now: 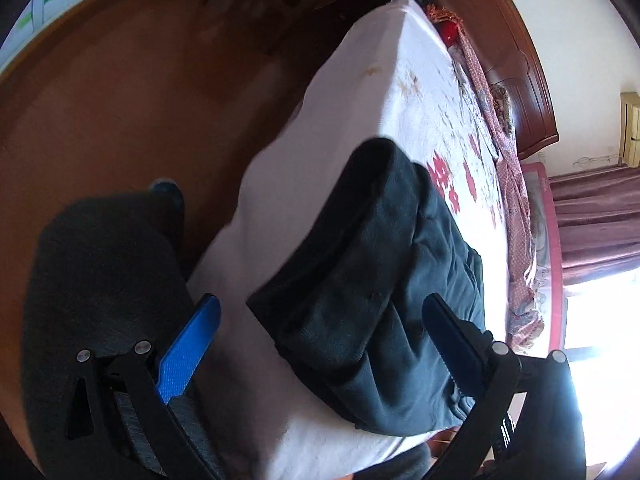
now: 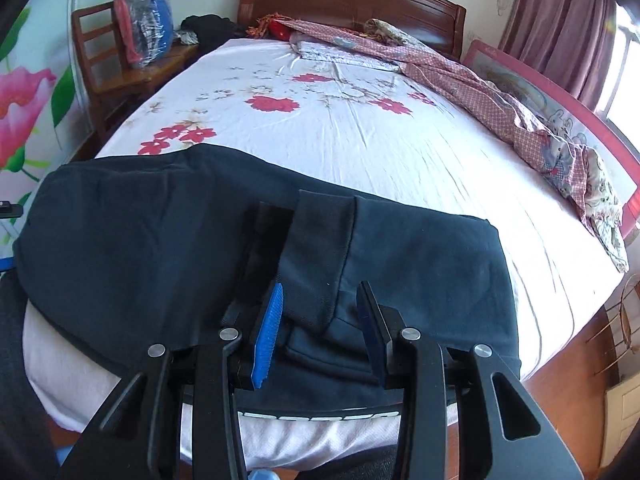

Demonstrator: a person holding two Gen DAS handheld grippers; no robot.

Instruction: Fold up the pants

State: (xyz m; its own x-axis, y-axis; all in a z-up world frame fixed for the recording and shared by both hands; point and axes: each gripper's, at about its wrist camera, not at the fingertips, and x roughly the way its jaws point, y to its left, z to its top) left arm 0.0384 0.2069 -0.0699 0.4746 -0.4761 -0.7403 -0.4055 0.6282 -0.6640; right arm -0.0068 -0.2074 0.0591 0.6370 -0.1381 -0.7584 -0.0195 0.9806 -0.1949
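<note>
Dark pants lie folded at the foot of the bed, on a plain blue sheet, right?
Not quite. The pants do lie folded at the foot of the bed, but the sheet is white with red flowers, as the right wrist view shows.

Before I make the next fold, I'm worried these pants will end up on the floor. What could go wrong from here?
1. The pants lie right at the foot edge of the bed, with a part hanging over it, so a tug toward you could slide them off.
2. The ribbed cuff sits loose between the right gripper's fingers, so closing now may catch only that layer.
3. The left gripper is wide open, holding nothing, so that side is unsupported.
</note>
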